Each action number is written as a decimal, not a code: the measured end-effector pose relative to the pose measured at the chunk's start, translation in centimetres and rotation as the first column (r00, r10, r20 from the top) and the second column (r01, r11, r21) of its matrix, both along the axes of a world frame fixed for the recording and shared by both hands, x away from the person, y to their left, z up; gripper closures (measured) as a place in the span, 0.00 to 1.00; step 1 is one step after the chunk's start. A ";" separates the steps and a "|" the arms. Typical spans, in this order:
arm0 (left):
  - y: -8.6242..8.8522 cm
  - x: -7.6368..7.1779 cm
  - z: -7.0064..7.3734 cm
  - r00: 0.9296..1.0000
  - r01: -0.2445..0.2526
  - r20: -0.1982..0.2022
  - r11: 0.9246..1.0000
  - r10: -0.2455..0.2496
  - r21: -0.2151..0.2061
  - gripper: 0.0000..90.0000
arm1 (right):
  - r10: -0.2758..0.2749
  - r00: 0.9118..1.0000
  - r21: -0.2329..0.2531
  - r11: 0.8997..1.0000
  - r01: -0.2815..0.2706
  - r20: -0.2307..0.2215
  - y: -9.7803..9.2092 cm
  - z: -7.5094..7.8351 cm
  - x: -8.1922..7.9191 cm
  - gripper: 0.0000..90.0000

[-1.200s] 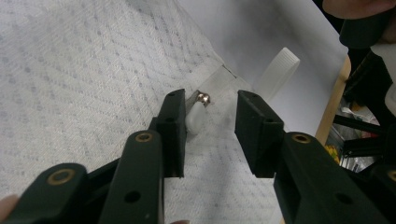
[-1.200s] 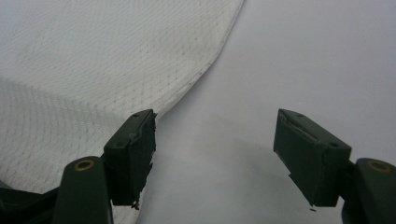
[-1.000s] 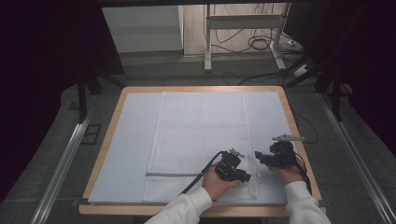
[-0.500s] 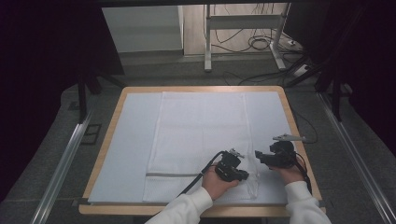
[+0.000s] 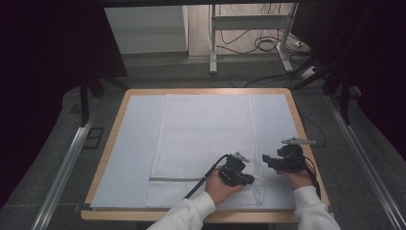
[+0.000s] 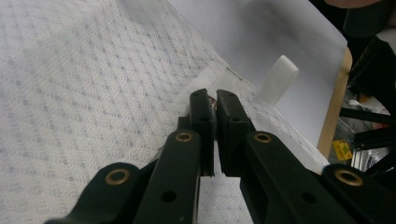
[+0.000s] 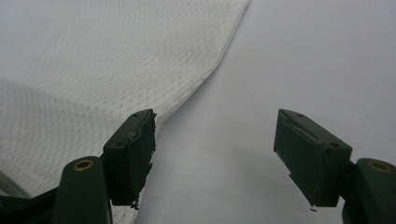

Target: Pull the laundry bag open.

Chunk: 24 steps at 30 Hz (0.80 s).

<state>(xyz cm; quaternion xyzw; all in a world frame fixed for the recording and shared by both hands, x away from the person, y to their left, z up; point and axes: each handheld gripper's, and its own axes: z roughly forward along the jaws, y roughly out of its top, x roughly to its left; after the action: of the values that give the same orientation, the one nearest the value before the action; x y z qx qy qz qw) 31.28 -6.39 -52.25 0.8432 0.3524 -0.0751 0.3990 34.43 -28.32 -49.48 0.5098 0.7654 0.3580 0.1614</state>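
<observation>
A white towel [image 5: 206, 143] is spread flat along the middle of the table [image 5: 122, 108], over a pale blue sheet [image 5: 136, 143]; a grey stripe [image 5: 174, 179] is seen across the towel near its end closest to the person. The left gripper [image 5: 251, 180] is held low at the towel's near right corner, and its jaws are seen closed together, with a small fold of the towel's hem [image 6: 215, 86] pinched between their tips. The cloth at that corner is slightly raised and rumpled. The right gripper [image 5: 266, 160] is held just beside the towel's right edge, over the sheet, apart from the cloth. Its jaws are spread wide, one finger [image 7: 133, 151] lying over the towel's edge [image 7: 210, 74] and the other over bare sheet; nothing is held between them. A white plastic block [image 6: 279, 79] is seen just beyond the towel's corner in the left gripper view.
</observation>
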 end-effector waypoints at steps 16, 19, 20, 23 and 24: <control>1.6 0.0 1.0 1.000 -0.010 0.005 0.999 0.010 -0.044 0.96 | 0.022 1.000 0.093 0.995 -0.021 -0.018 -0.5 1.0 -0.3 0.30; 2.1 0.2 1.4 1.000 -0.009 0.000 0.999 0.009 -0.053 0.96 | 0.035 0.999 0.099 0.995 -0.034 -0.017 -0.5 1.2 -0.4 0.30; 2.3 0.3 1.6 1.000 -0.014 -0.002 0.998 0.014 -0.060 0.96 | 0.039 0.999 0.097 0.995 -0.038 -0.012 -0.5 1.3 -0.4 0.30; 2.8 0.4 2.0 1.000 -0.021 0.002 0.998 0.021 -0.065 0.96 | 0.038 0.999 0.104 0.994 -0.037 -0.008 -0.6 1.4 -0.4 0.30; 2.8 0.4 2.1 1.000 -0.018 0.007 0.998 0.018 -0.064 0.96 | 0.039 0.999 0.108 0.993 -0.037 -0.012 -0.6 1.4 -0.4 0.30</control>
<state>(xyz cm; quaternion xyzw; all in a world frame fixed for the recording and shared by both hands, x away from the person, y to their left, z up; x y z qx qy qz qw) 31.65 -3.57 -50.16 0.8271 0.3560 -0.0795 0.4276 34.05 -28.91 -48.12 0.5057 0.7557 0.3983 0.1212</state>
